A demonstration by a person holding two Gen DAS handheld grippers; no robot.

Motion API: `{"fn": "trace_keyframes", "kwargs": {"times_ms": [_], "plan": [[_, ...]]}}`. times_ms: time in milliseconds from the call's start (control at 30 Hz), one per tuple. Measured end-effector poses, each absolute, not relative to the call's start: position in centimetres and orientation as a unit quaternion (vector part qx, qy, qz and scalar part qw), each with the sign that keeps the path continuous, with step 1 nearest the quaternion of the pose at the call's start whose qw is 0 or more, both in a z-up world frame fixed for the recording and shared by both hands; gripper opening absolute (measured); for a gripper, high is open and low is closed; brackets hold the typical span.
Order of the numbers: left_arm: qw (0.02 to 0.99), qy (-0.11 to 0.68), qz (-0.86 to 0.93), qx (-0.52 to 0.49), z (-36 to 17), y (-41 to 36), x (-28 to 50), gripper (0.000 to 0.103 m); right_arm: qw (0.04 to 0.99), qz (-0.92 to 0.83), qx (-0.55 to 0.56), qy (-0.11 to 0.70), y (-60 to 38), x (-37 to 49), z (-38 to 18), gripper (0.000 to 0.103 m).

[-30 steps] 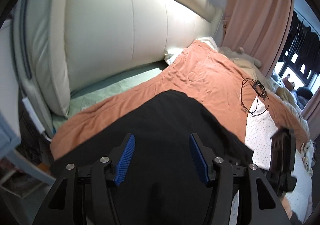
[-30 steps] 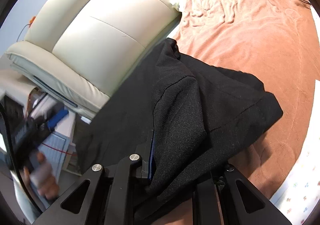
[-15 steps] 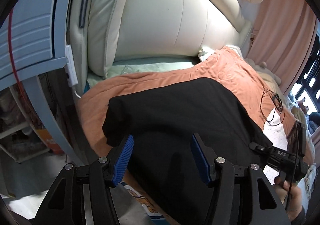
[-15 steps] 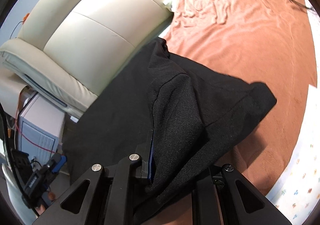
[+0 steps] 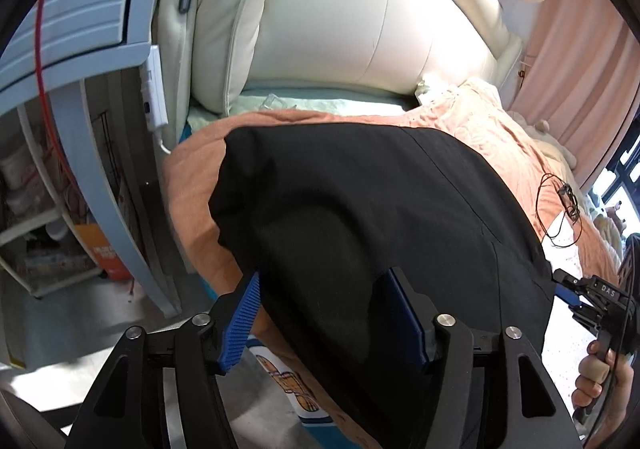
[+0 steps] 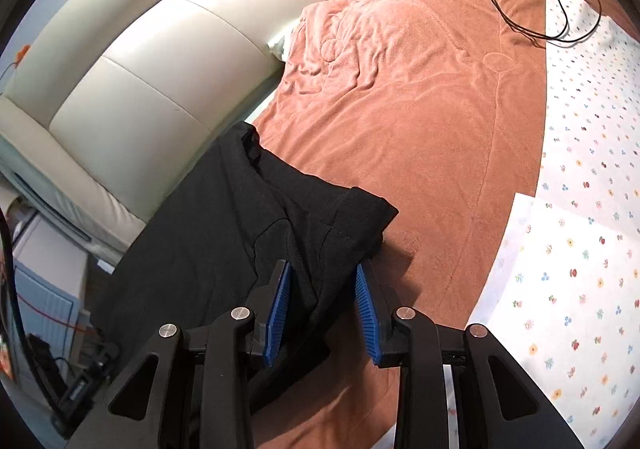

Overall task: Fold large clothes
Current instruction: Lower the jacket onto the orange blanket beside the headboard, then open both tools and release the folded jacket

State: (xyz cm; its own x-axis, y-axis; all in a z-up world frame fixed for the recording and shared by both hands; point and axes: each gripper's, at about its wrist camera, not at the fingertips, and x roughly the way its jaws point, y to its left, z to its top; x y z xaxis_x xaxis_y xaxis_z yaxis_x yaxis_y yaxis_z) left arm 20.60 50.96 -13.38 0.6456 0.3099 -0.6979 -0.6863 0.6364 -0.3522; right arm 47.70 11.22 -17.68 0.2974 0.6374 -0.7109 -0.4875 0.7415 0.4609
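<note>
The black garment [image 5: 392, 233] lies folded on the orange blanket [image 6: 420, 121] at the bed's edge, just beside the cream headboard [image 6: 152, 81] (one corner pokes out toward the floral sheet [image 6: 580, 249]). My right gripper [image 6: 322, 301] is opening, cloth lying loose between its blue pads [image 6: 280, 309], which no longer press it. My left gripper [image 5: 326, 313] is opening too, wide apart over a bulge of the garment, gripping nothing; a blue cabinet [image 5: 80, 29] stands alongside.
</note>
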Motion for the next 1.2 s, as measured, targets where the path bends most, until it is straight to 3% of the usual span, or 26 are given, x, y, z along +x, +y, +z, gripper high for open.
{"fn": "trace_keyframes", "kwargs": {"times_ms": [233,433,567,733,833,1200], "plan": [[0.860,0.310,0.286,-0.288,-12.1,49.0,20.2,0.065,0.810,0.351,0.072,0.464,8.6,46.4,-16.5,0.043],[0.869,0.306,0.275,-0.273,-9.8,46.7,20.2,0.066,0.817,0.345,0.063,0.458,6.7,45.1,-14.6,0.043],[0.876,0.298,0.267,-0.270,-8.1,44.7,19.9,0.078,0.822,0.341,0.056,0.453,4.8,44.0,-13.2,0.045],[0.888,0.282,0.255,-0.260,-5.8,41.7,19.4,0.098,0.833,0.329,0.057,0.441,1.3,42.5,-10.9,0.069],[0.892,0.282,0.248,-0.251,-4.4,39.9,19.4,0.100,0.829,0.337,0.074,0.440,-0.7,41.8,-9.7,0.103],[0.917,0.266,0.212,-0.209,0.0,32.8,18.6,0.103,0.841,0.331,0.081,0.421,-8.3,38.3,-5.4,0.103]]}}
